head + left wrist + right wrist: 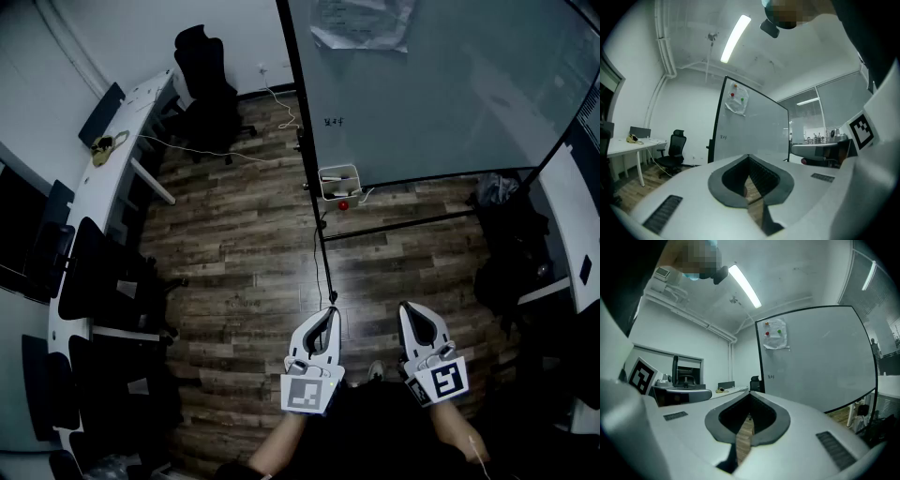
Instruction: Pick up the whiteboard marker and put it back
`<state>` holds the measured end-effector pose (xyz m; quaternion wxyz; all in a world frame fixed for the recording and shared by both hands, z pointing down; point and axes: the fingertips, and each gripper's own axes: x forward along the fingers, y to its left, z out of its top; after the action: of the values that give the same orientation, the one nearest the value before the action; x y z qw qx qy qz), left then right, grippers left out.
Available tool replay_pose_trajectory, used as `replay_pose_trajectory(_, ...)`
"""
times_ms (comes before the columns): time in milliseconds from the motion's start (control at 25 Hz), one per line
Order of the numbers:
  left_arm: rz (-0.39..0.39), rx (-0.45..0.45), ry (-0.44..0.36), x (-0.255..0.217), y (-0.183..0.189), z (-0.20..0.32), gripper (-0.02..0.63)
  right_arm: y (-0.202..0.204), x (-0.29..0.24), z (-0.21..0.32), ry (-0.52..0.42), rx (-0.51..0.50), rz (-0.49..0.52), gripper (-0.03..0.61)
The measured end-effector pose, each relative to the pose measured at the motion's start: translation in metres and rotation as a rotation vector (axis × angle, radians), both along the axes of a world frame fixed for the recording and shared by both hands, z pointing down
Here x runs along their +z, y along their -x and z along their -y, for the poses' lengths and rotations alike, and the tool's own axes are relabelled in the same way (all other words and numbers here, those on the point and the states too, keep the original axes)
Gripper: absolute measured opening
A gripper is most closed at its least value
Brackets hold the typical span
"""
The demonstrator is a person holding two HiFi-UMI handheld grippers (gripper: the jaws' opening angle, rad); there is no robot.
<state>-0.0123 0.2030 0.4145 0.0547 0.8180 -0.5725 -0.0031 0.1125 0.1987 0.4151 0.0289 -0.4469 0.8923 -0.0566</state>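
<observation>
A large whiteboard [431, 84] on a black frame stands ahead of me. A small white tray [338, 182] hangs at its lower left corner with markers lying in it; I cannot tell them apart. Just below it is a small red thing [344, 204]. My left gripper [330, 310] and right gripper [405, 307] are held level side by side over the wooden floor, well short of the board. Both are shut with nothing between the jaws. In the left gripper view the left gripper [749, 157] points at the whiteboard [754, 131]; in the right gripper view the right gripper [750, 395] points the same way.
A black office chair [208, 80] stands by a curved white desk [112, 159] at the left. A black cable [319, 258] runs along the floor from the board's foot. Dark bags [511, 253] sit at the right. A sheet of paper [361, 23] is stuck on the board.
</observation>
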Motion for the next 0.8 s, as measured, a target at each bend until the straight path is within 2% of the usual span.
replay_pose_trajectory(800, -0.028, 0.019, -0.010, 0.001, 0.024, 0.001, 0.002, 0.014, 0.003, 0.007, 0.011, 0.041, -0.013, 0.008)
